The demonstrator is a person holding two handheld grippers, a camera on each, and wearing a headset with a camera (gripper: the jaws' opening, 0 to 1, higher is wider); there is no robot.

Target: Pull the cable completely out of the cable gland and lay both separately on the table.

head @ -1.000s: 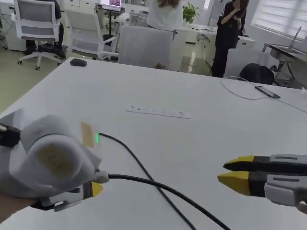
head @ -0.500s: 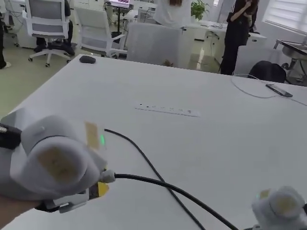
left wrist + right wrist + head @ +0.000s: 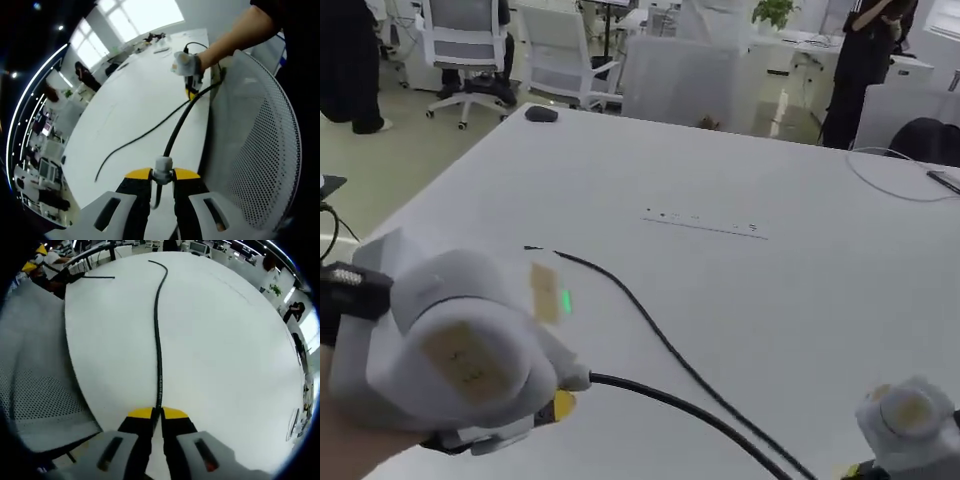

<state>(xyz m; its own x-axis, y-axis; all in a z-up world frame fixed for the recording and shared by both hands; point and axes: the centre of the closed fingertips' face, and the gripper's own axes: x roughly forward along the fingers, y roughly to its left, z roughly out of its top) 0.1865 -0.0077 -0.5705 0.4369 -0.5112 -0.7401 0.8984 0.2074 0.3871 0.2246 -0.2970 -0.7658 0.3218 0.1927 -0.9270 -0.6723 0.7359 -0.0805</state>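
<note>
My left gripper point(image 3: 162, 176) is shut on a small grey-white cable gland point(image 3: 162, 169), low left in the head view point(image 3: 577, 380). A black cable point(image 3: 670, 402) leaves the gland and runs in the air to my right gripper point(image 3: 159, 413), which is shut on it at the table's near edge. Beyond the right jaws the cable point(image 3: 158, 335) lies on the white table point(image 3: 790, 290) and ends free point(image 3: 532, 247). From the left gripper view the right gripper point(image 3: 189, 91) is ahead, held by a hand.
A flush socket strip point(image 3: 705, 222) sits mid-table, a dark mouse point(image 3: 540, 113) at the far left corner, a thin white lead point(image 3: 880, 185) far right. A mesh chair back point(image 3: 255, 145) stands beside the near edge. Office chairs and people are beyond the table.
The right gripper, open above the table a second ago, has dropped to the near edge and shut on the cable. The left gripper still holds the gland; the head camera moved.
</note>
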